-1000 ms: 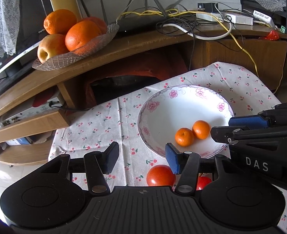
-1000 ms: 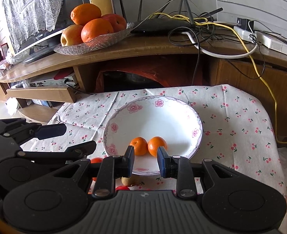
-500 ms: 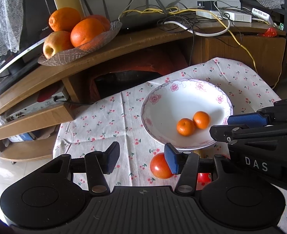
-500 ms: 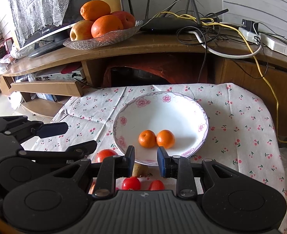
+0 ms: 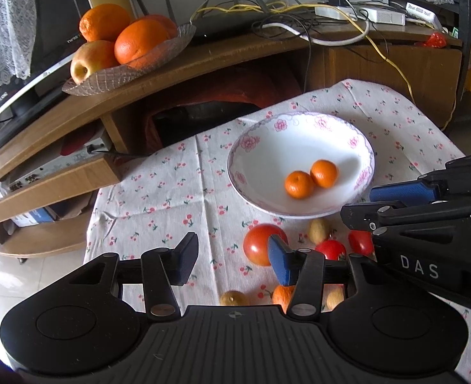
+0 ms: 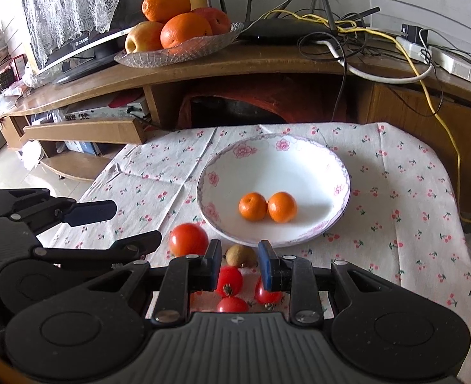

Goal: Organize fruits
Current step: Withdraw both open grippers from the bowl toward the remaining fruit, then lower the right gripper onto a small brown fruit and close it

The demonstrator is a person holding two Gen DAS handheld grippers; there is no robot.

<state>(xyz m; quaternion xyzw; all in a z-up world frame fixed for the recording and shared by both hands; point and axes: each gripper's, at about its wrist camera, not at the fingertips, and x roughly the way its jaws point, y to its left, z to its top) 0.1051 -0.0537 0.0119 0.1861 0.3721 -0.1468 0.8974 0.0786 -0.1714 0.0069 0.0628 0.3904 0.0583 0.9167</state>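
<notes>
Both tools further back from the bowl (image 6: 337, 172), empty, jaws apart

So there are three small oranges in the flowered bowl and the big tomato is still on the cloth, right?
Not quite: the flowered bowl holds two small oranges, not three, as the right wrist view shows. The big tomato does lie on the cloth.

— What colours lie under my tongs?

— A white cloth (image 6: 395, 172) dotted with small red cherries. On it my white bowl (image 6: 302, 160) has pink flowers and a thin purple line on the rim, with two orange tangerines (image 6: 267, 206) inside.

— And nearer me?

— One big red tomato (image 6: 187, 239), small red ones (image 6: 229, 281), and a brownish fruit (image 6: 241, 255).
</notes>
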